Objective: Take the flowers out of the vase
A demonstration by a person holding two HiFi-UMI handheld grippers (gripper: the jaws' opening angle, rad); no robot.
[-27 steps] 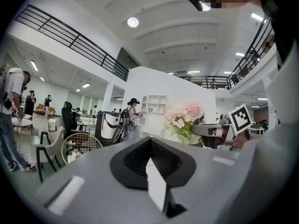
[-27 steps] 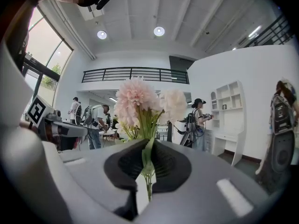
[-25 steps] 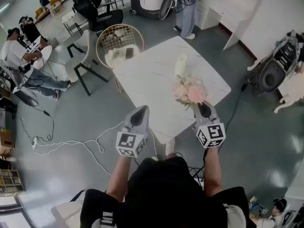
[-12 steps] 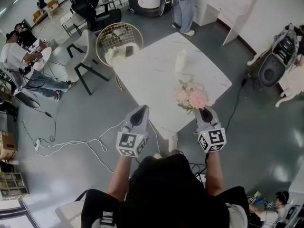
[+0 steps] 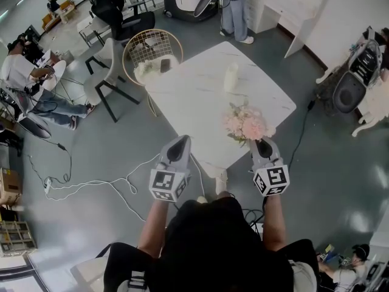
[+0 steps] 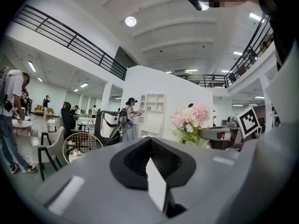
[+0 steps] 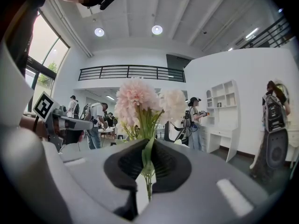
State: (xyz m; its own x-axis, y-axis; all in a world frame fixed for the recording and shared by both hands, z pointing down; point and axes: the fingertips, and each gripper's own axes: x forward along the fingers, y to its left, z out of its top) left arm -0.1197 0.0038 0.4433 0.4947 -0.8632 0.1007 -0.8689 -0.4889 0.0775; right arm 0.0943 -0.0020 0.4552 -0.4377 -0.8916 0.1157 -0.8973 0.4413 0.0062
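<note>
The right gripper [image 7: 148,164] is clamping its jaws on the green stems [image 7: 150,121] of a bunch of pink and cream flowers [image 7: 142,99], and the blooms are standing upright just above the pads. The left gripper [image 6: 152,162] is pressing its jaws together with nothing between them, and is hanging level beside the right one. In the head view the flowers are sitting clear of the vase [image 5: 231,78], over the near corner of the white marble table [image 5: 188,102]. The vase is standing upright farther off on that table, apart from them. A round wire basket [image 5: 152,48] is sitting at the table's far left edge with a grey chair [image 5: 108,72] beside it, and white cables [image 5: 91,186] are trailing across the grey floor [image 5: 340,181]
</note>
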